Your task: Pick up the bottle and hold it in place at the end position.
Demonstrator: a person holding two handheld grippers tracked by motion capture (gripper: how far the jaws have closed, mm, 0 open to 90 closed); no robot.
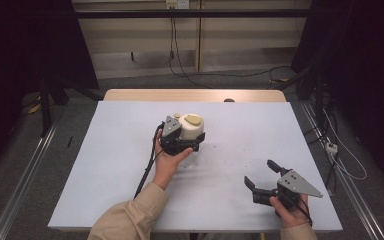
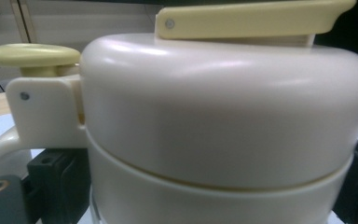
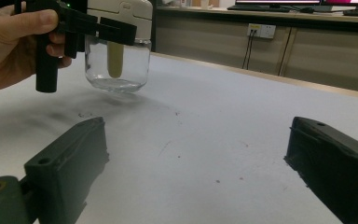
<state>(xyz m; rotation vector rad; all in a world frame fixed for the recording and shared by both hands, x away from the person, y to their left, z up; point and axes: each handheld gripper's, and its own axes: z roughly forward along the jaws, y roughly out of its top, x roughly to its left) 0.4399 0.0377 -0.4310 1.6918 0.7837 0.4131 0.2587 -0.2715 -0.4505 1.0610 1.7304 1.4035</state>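
Gripping the glass jar [image 1: 192,131] by its cream lid at the frame's centre, the left gripper [image 1: 179,141] holds it lifted just off the table [image 1: 105,165]. Lower right, the right gripper [image 1: 263,176] waits wide open, empty; setting down remains.

The left gripper [image 1: 187,141] was held over the middle of the table by the left hand [image 1: 168,161], its jaws closed against the sides of a held object, with the sleeved forearm entering from the bottom edge. The right gripper [image 1: 261,174] rested low near the table's front right, gripped from behind by the right hand [image 1: 291,212]. Its two jaws stood wide apart with nothing between them.
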